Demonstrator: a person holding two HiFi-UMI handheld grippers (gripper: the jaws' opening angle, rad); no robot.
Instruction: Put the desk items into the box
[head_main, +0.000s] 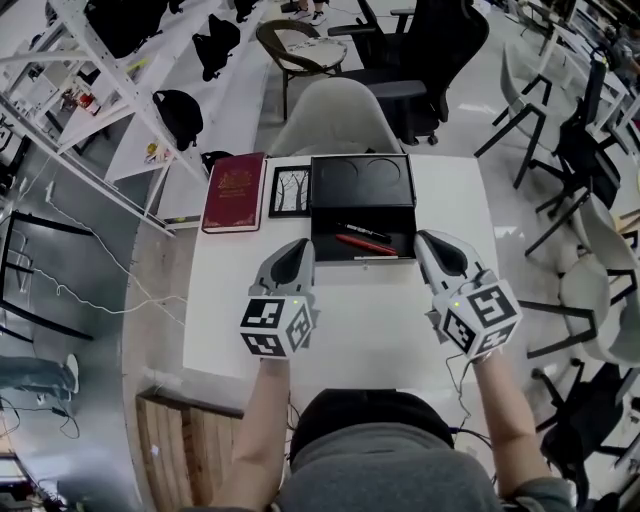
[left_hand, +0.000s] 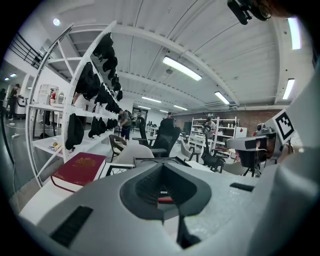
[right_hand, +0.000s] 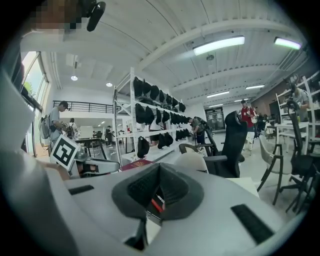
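Pen (right_hand: 156, 204), red, a mere sliver beyond the closed right tool (right_hand: 159, 175).

We see a white table (head_main: 350, 325) bearing a red book (head_main: 234, 192), a framed picture (head_main: 290, 190) and an open black box (head_main: 328, 240) (all along its far edge).

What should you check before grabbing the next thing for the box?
1. Black box open: ok, lid up.
2. Left gripper empty: ok, jaws together on nothing.
3. Right gripper empty: ok, jaws together on nothing.
4. Everything packed: not ok, red book and picture frame lie outside, left of the box.
5. Room beside the pens inside: cannot tell.
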